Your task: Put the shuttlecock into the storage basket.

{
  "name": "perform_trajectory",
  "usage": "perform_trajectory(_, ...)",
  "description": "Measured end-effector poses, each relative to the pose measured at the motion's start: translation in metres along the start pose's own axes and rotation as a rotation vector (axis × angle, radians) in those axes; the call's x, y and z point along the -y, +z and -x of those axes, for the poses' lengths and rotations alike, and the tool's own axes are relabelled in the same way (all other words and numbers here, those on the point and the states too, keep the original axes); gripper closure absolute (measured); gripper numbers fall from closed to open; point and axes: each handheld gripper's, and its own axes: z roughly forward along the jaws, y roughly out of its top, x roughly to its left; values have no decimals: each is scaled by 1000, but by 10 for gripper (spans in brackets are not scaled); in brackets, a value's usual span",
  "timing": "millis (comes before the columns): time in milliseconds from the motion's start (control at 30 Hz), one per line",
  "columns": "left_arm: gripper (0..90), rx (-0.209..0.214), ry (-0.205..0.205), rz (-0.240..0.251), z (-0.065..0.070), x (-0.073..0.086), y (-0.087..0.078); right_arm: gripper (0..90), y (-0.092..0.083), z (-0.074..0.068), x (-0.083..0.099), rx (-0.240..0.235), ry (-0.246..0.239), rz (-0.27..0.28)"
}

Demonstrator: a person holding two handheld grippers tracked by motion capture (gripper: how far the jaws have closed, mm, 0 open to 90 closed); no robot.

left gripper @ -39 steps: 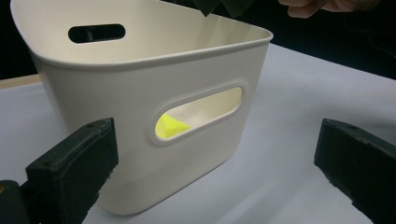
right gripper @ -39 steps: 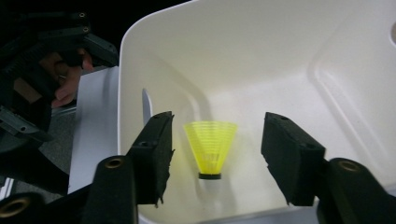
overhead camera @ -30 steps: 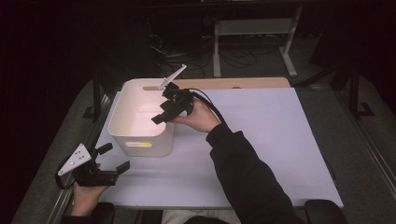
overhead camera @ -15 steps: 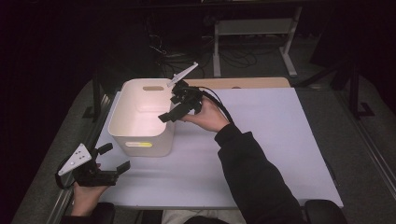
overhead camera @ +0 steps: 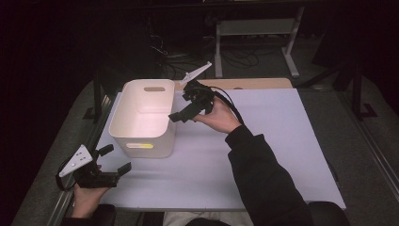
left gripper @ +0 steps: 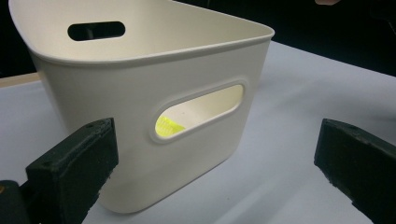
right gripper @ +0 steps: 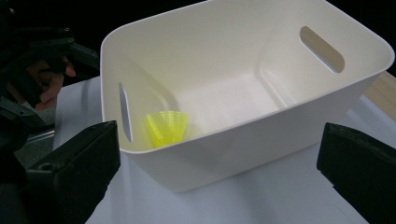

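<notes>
A white plastic bin [overhead camera: 146, 149] with slot handles stands on the left part of a white sheet [overhead camera: 273, 141]. A small ribbed yellow thing [right gripper: 166, 127] lies on the bin's floor at one end. It also glows through the handle slot [left gripper: 169, 126] facing my left gripper. My left gripper [overhead camera: 116, 159] is near the table's front left corner, a short way from the bin, open and empty. My right gripper [overhead camera: 184, 104] hovers just right of the bin's far rim, open, nothing between its jaws. In the right gripper view the bin wall [right gripper: 243, 144] lies between the spread jaws.
A wooden strip [overhead camera: 254, 84] runs along the sheet's far edge. Grey table surface [overhead camera: 357, 141] borders the sheet on both sides. A white metal frame [overhead camera: 256, 28] and cables stand on the dark floor behind. The sheet's right half is bare.
My right gripper has drifted right and slightly back, from over the bin's rim to beside it. The left gripper has stayed put.
</notes>
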Motion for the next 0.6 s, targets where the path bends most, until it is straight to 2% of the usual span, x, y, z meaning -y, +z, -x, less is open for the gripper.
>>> perform_trajectory(600,0,0,3,-4,0,0,0,0,-16,7,19,31,18,-1)
